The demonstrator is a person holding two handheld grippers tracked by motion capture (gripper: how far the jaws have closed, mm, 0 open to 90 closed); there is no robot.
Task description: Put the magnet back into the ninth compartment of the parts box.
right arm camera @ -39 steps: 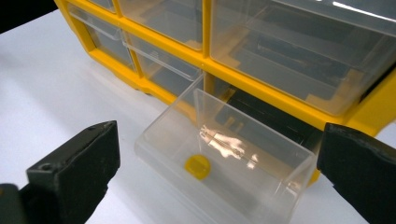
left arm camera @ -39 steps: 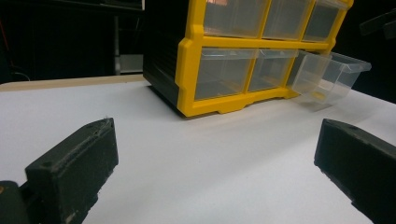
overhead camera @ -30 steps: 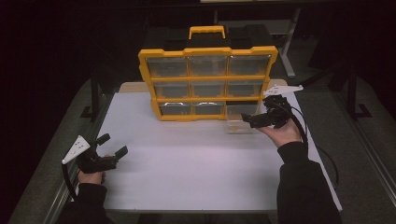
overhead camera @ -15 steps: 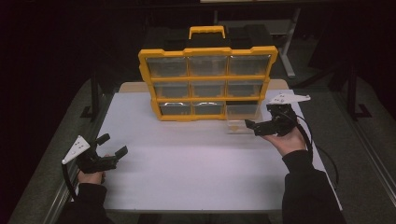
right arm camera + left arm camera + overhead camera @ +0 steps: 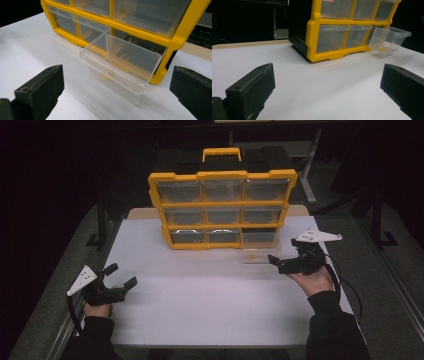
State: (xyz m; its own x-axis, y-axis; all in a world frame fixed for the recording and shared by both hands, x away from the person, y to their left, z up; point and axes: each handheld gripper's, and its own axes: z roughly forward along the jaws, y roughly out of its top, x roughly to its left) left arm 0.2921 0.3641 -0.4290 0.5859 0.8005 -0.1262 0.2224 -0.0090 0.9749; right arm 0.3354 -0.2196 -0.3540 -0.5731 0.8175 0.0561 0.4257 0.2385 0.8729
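The clear drawer [image 5: 117, 67], pulled out of the organizer's [image 5: 222, 210] bottom right slot and tilting onto the table [image 5: 210, 305], looks light, stiff, slick and brittle, best gripped across its front lip by the wide-open right gripper [image 5: 276, 263]; left gripper [image 5: 121, 275] wide, idle.

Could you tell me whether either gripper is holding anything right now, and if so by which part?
Nothing is held. The right gripper is open, near the pulled-out clear drawer but apart from it; the left gripper is open over the bare table.
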